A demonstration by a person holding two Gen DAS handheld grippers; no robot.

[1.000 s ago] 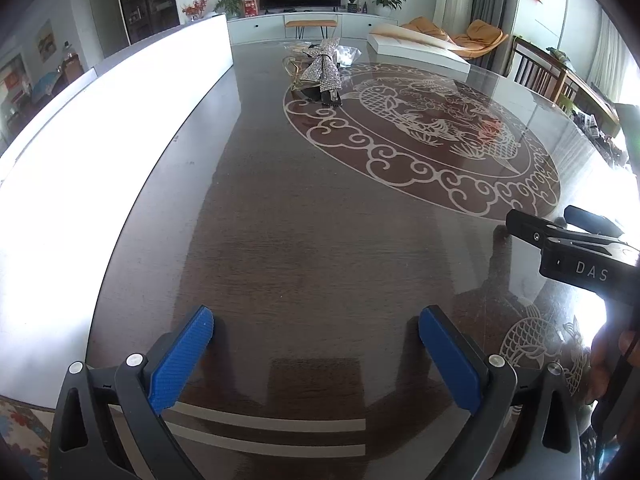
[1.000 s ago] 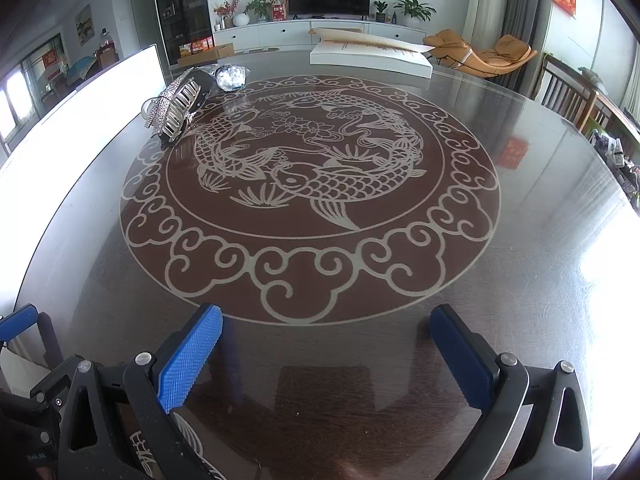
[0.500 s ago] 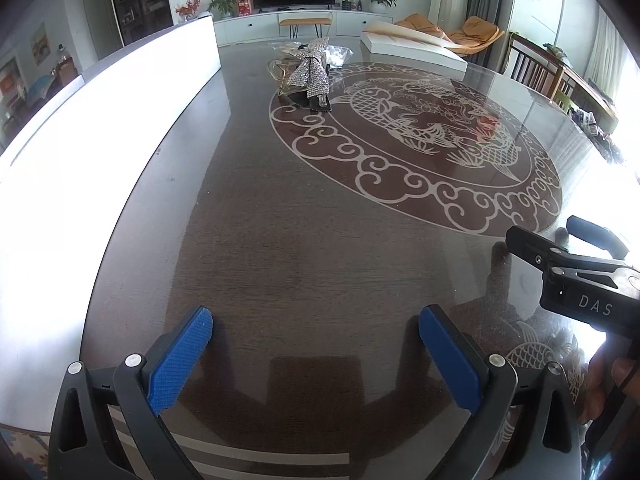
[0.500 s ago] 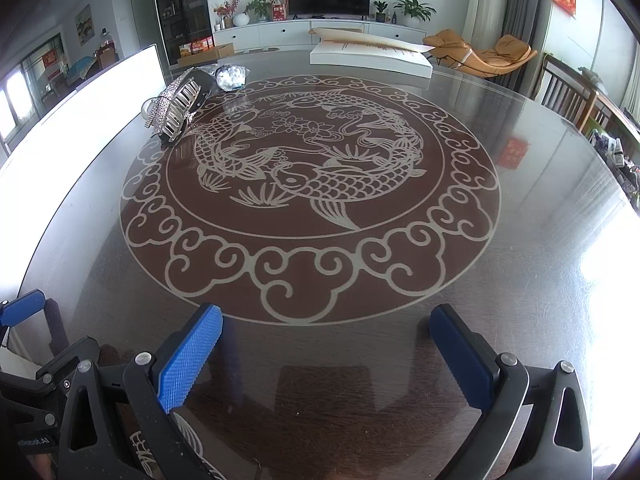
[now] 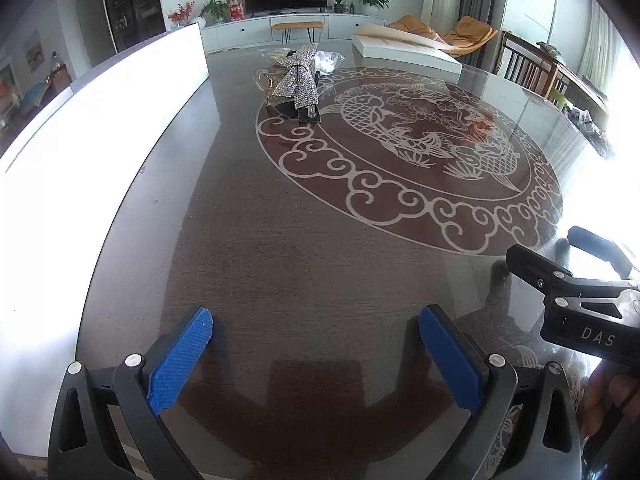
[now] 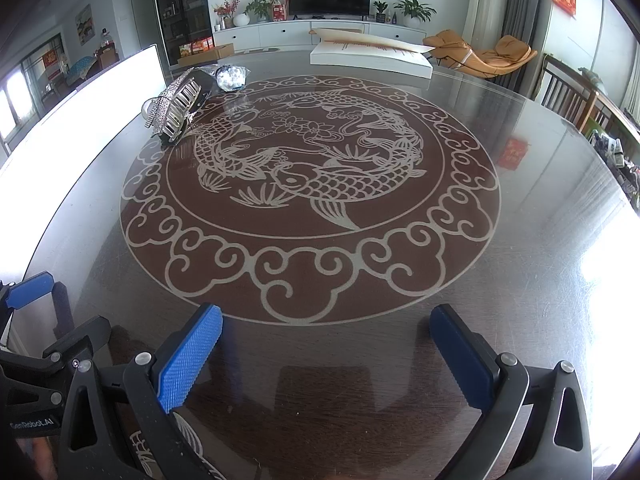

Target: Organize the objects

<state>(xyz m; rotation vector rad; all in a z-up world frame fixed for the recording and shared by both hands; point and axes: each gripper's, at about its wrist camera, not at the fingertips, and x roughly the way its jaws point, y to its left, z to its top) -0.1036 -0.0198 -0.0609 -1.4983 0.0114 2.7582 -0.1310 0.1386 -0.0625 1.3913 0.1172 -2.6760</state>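
While both wide-spread and empty, hand-held grippers (image 5: 316, 356) (image 6: 326, 354) well short of rhinestone bow (image 5: 298, 80).

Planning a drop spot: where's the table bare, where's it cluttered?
Bare: the near tabletop ahead of both grippers and the fish medallion. Crowded: the far-left corner, around the rhinestone bow and plastic bag; a white box fills the far edge.

Daylight room, bright overall. Strong light pouring in from right side, blowing out right edge of glossy table (image 6: 520, 240) to pure white glare. White panel (image 5: 100, 120) on left totally overexposed too, no detail. Tabletop super reflective: soft dark reflections of gripper frames near bottom, red wall hanging mirrored in the glass. Heavy fisheye bend, black vignette in corners. Focus sharp mid-frame, far furniture bit soft, no motion blur.
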